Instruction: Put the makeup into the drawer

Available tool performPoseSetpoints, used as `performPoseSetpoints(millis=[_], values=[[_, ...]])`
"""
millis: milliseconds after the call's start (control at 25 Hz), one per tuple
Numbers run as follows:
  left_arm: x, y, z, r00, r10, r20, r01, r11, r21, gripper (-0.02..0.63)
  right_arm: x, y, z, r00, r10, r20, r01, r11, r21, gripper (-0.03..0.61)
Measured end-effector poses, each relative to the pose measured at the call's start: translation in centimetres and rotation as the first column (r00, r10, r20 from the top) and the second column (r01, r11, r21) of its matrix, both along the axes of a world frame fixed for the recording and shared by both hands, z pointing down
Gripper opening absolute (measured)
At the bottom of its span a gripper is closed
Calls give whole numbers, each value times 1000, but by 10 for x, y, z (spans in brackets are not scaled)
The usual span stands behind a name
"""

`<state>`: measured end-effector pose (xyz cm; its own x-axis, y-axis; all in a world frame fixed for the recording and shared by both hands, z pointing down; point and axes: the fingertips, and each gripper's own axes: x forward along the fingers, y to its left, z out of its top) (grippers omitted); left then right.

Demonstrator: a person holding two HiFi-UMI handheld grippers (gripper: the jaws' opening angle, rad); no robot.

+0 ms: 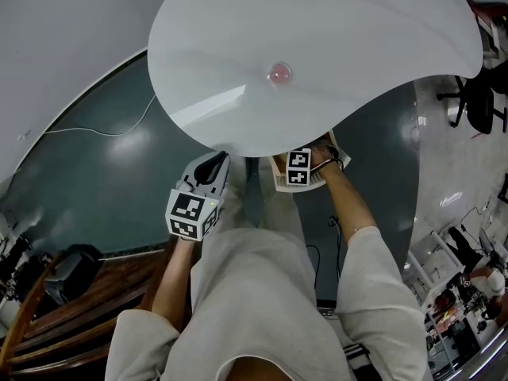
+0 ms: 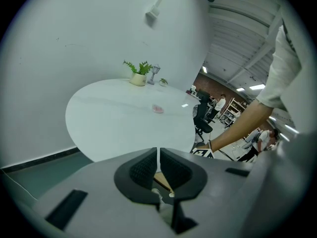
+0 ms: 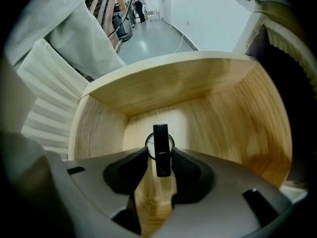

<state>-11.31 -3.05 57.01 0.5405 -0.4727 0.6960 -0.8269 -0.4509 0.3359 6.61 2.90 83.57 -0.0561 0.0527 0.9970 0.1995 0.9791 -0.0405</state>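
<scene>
The makeup (image 3: pixel 160 148), a thin black stick, is inside the open wooden drawer (image 3: pixel 173 83), between the jaws of the right claw (image 3: pixel 159 158). This claw points down into the drawer. Its jaws are narrow, but I see a thin gap beside the stick on the left, so I think the pads do not press it now. A pale round thing (image 3: pixel 148 142) lies behind the stick; I cannot say what it is. The left claw (image 2: pixel 157 165) has its jaws nearly together with nothing between them, and it waits at the edge of the white bench (image 2: pixel 114 123). A small pink thing (image 2: pixel 157 108) lies on the bench, far from both claws.

I judge that the step in hand is the release of the stick in the drawer. The next move asks the right claw to go straight up, so that the jaws do not catch the stick or knock the drawer wall. If the pink thing is also makeup, it must be fetched after.
</scene>
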Motion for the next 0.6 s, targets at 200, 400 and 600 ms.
performPoseSetpoints(millis=[200, 400, 600], values=[[0, 0, 1, 1000, 0, -1, 0, 1000, 0, 23, -1, 1, -4, 999, 26, 22, -26, 1000, -11, 212], [6, 1, 1, 1000, 7, -8, -7, 1000, 3, 23, -10, -4, -23, 996, 7, 86, -9, 1000, 28, 224], [13, -2, -3, 1000, 12, -19, -12, 1000, 11, 23, -13, -8, -49, 990, 29, 135, -37, 998, 55, 213]])
